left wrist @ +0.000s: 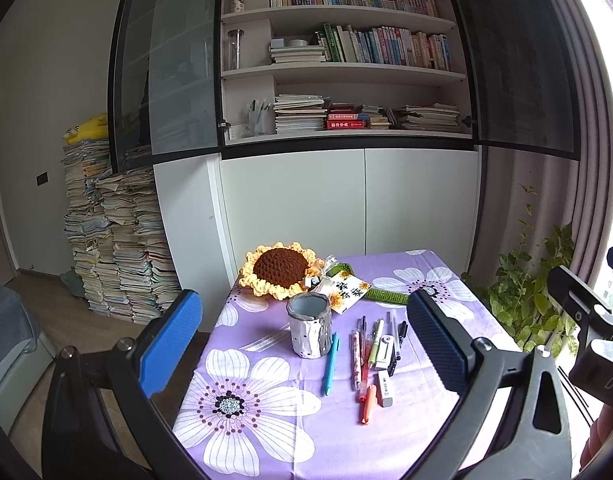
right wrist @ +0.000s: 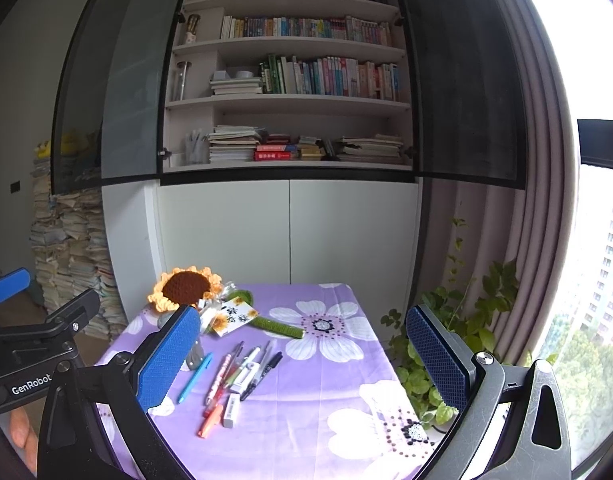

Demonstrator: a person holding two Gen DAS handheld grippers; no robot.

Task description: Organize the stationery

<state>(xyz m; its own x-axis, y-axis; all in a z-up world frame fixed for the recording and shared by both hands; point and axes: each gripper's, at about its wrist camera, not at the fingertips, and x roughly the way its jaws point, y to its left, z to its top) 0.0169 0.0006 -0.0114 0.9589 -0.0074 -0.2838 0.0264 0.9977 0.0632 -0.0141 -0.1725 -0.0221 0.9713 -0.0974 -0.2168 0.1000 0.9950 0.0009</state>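
Observation:
A grey dotted pen cup [left wrist: 309, 330] stands upright on the purple flowered tablecloth [left wrist: 266, 432]. Right of it lie a teal pen [left wrist: 331, 364], a pink patterned pen [left wrist: 356, 360], several more pens [left wrist: 380, 340], a white eraser [left wrist: 384, 388] and an orange marker [left wrist: 367, 404]. My left gripper [left wrist: 302, 344] hovers open above the near table, nothing between its fingers. In the right wrist view the teal pen [right wrist: 195, 376], orange marker [right wrist: 210, 420] and eraser [right wrist: 231, 405] lie left of centre. My right gripper [right wrist: 302, 356] is open and empty; its left finger hides most of the cup.
A crocheted sunflower [left wrist: 280, 270] with a green stem [left wrist: 386, 295] and a card [left wrist: 346, 292] lies at the table's far side. A white cabinet [left wrist: 346, 200] with bookshelves stands behind. A leafy plant [left wrist: 526, 292] is right of the table, paper stacks [left wrist: 114, 248] left.

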